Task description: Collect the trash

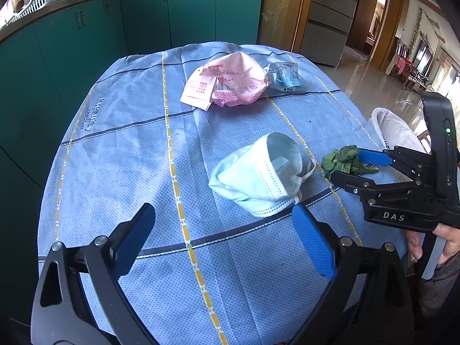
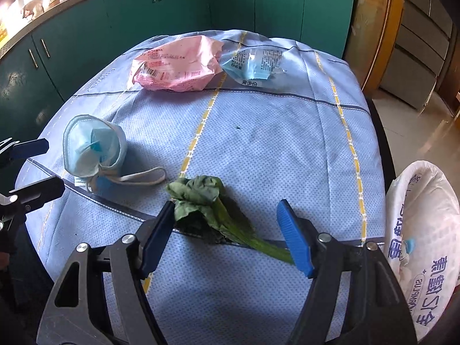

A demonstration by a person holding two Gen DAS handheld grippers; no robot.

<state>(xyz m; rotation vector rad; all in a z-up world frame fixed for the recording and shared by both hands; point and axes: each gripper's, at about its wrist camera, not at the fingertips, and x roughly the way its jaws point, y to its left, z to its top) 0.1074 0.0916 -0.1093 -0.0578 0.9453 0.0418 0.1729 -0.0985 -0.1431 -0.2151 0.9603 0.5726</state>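
A wilted green vegetable leaf (image 2: 207, 201) lies on the blue tablecloth (image 2: 273, 143) between the spread fingers of my open right gripper (image 2: 227, 235); the left finger touches the leaf. The leaf (image 1: 342, 159) and right gripper (image 1: 349, 165) also show in the left wrist view. A crumpled blue face mask (image 1: 258, 172) lies just ahead of my open, empty left gripper (image 1: 224, 238); the mask also shows in the right wrist view (image 2: 92, 146). A pink wrapper (image 1: 227, 83) and a clear blue-printed wrapper (image 1: 283, 76) lie at the table's far side.
A bin lined with a white plastic bag (image 2: 425, 221) stands beside the table's right edge; it also shows in the left wrist view (image 1: 396, 132). Green kitchen cabinets (image 1: 115, 28) run behind the table. Tiled floor (image 1: 365, 80) opens to the right.
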